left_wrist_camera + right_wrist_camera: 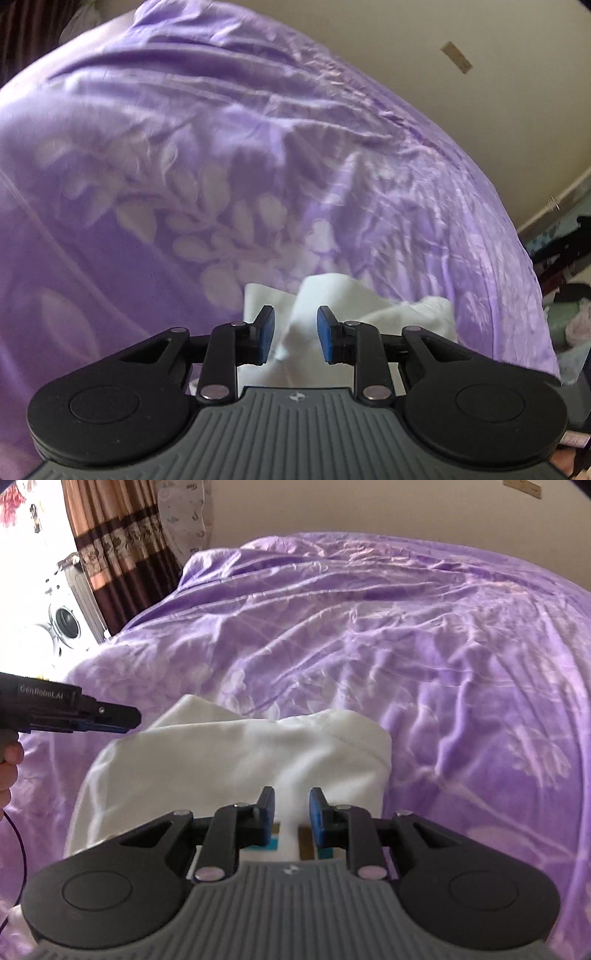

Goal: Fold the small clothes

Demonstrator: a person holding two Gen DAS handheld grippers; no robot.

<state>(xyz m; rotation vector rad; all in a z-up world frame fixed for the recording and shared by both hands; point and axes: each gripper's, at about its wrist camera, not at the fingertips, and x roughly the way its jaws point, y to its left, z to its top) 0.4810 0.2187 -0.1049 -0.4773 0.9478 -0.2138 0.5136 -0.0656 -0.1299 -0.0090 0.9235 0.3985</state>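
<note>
Right wrist view: white garment (236,760) lies crosswise under both spread, empty claws (291,812).

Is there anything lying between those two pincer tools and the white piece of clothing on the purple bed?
Nothing visible does. The white garment lies on the purple bedspread with no other item on it. The right gripper and the left gripper each hang directly over its cloth, jaws slightly apart and holding nothing.

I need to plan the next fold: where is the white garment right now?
The white garment lies on the purple bedspread, low and centre in the right wrist view, just beyond the right gripper, with the left gripper at its left edge.
</note>
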